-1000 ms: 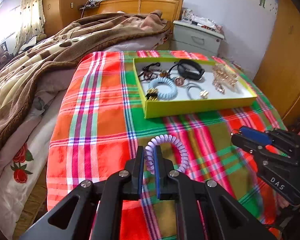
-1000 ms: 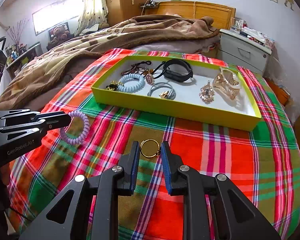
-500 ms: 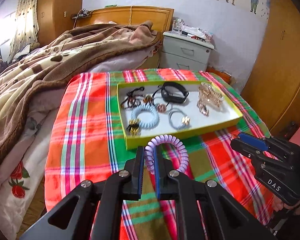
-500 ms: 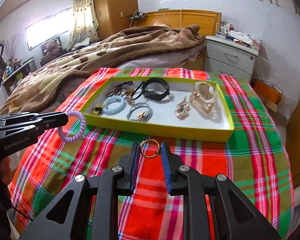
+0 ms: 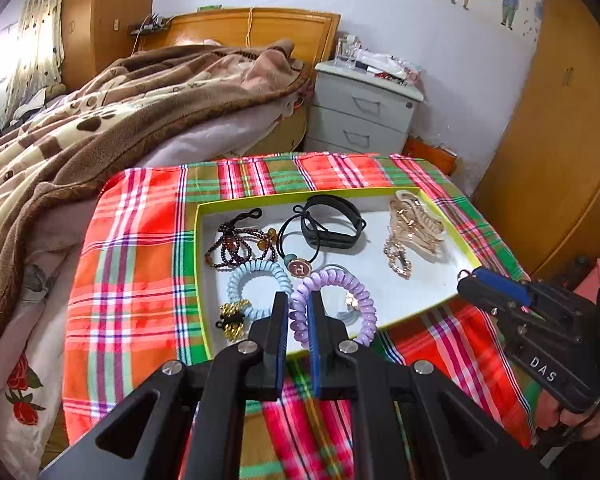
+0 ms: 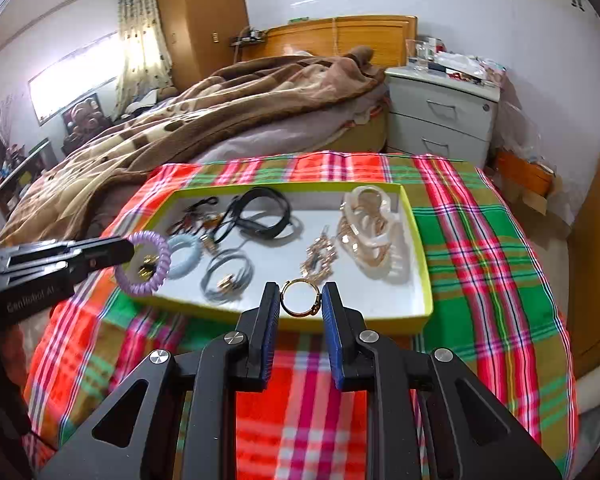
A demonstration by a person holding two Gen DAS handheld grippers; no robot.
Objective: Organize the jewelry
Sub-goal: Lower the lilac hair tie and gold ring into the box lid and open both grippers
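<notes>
My left gripper (image 5: 299,300) is shut on a purple coil hair tie (image 5: 356,296) and holds it above the near left part of the yellow-green tray (image 5: 466,246). My right gripper (image 6: 300,296) is shut on a gold ring (image 6: 300,304) and holds it above the tray's (image 6: 418,240) near edge. In the right wrist view the left gripper (image 6: 112,250) shows with the purple tie (image 6: 144,268). The tray holds a blue coil tie (image 5: 256,284), a dark bead bracelet (image 5: 236,246), a black band (image 5: 332,224) and gold pieces (image 5: 414,224).
The tray lies on a plaid cloth (image 5: 132,264) over a table. A bed with a brown blanket (image 5: 100,128) is at the left. A grey nightstand (image 5: 364,112) stands behind, and a wooden wardrobe (image 5: 560,140) at the right.
Both grippers have risen and moved forward with their items, from above the cloth to above the tray's near side. Both stay shut.
</notes>
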